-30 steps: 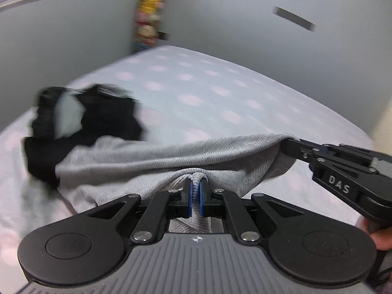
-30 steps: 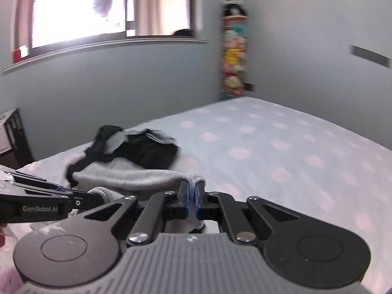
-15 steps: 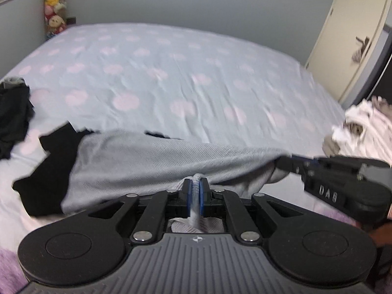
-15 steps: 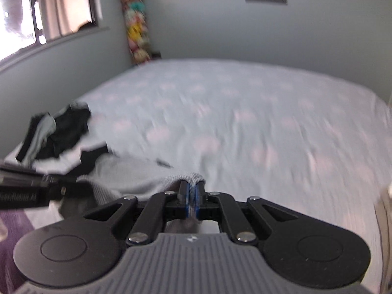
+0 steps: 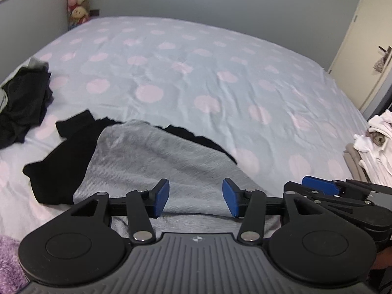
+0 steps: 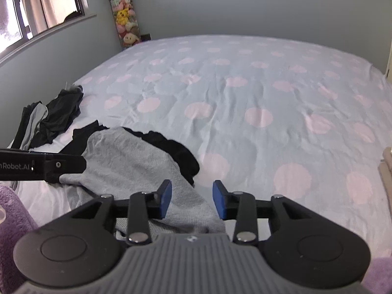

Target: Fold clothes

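Note:
A grey and black garment (image 5: 152, 156) (image 6: 127, 161) lies spread on the near edge of the bed. My left gripper (image 5: 195, 197) hovers over its near hem, jaws opening, blue pads apart and clear of the cloth. My right gripper (image 6: 192, 199) is over the garment's right end, jaws opening too, with grey cloth lying below the gap, not pinched. In the left wrist view the right gripper's (image 5: 318, 187) fingers show at the right. The left gripper's finger (image 6: 49, 165) crosses the right wrist view at the left.
The bed (image 5: 220, 68) has a pale blue sheet with pink dots. A crumpled black and grey pile (image 5: 22, 100) (image 6: 54, 117) sits at the left edge. White folded laundry (image 5: 377, 147) lies at the right edge. Purple fabric (image 6: 12, 210) is at the lower left. Plush toys (image 6: 125, 24) hang in the corner.
Both grippers swung the grey garment across, lowered it onto the bed, then opened and let go of its hem. The garment now lies flat.

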{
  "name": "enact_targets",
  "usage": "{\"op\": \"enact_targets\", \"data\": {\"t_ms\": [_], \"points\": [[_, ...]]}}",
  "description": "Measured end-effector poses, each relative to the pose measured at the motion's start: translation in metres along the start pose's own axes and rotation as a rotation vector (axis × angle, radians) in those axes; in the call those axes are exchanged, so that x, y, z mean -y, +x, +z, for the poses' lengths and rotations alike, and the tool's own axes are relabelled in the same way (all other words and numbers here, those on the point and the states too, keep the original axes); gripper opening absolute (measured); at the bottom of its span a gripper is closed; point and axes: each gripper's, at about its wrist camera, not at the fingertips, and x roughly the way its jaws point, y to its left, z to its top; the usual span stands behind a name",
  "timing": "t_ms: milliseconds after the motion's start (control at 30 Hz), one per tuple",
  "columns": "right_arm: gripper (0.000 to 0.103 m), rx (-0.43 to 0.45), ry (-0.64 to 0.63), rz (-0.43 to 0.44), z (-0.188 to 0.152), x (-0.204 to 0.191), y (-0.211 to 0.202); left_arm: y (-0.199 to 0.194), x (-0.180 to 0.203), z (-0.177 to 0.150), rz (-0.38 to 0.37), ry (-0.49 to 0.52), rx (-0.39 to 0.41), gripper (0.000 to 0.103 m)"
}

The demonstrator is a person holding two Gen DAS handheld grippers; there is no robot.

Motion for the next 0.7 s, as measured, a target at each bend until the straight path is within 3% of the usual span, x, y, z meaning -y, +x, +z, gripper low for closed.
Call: {"op": "enact_targets", "data": {"t_ms": [267, 567, 633, 700], "points": [[0.067, -0.100, 0.029, 0.007, 0.008, 0.002, 0.053, 0.038, -0.009, 0.003, -0.018, -0.033, -0.100, 0.046], [0.067, -0.172, 0.113, 0.019, 0.001, 0.019, 0.094, 0.062, -0.035, 0.002, 0.001, -0.116, -0.183, 0.046], [0.059, -0.186, 0.135, 0.067, -0.003, 0.020, 0.098, 0.064, -0.036, 0.002, -0.001, -0.126, -0.188, 0.046], [0.025, -0.200, 0.139, 0.120, -0.006, 0.018, 0.101, 0.064, -0.035, 0.002, 0.003, -0.128, -0.190, 0.046]]}}
